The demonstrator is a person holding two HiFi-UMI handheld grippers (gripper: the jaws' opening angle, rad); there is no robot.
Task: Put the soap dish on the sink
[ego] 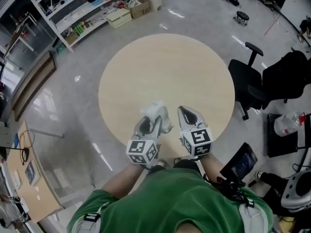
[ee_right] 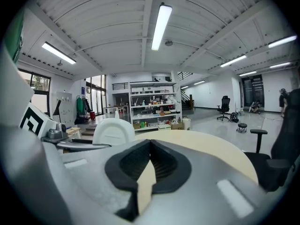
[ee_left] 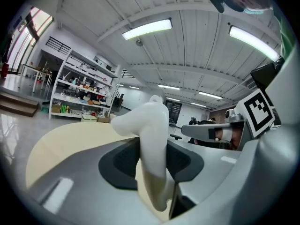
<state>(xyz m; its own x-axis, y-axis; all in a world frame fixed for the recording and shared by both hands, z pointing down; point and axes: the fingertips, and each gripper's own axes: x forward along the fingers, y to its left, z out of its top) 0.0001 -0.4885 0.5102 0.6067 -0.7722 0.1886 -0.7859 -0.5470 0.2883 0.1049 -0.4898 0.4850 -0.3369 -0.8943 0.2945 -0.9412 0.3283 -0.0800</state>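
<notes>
Mid-carry, I judge: left claw clamps the soap dish over the round surface, right claw closed on nothing; next, find the unseen sink.

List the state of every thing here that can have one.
left gripper: shut on the soap dish.
soap dish: clamped on edge between the left gripper's jaws.
right gripper: shut, empty.
office chair: upright beside the round table.

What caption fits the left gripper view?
Left gripper clamps a white soap dish over the round beige table.
</notes>
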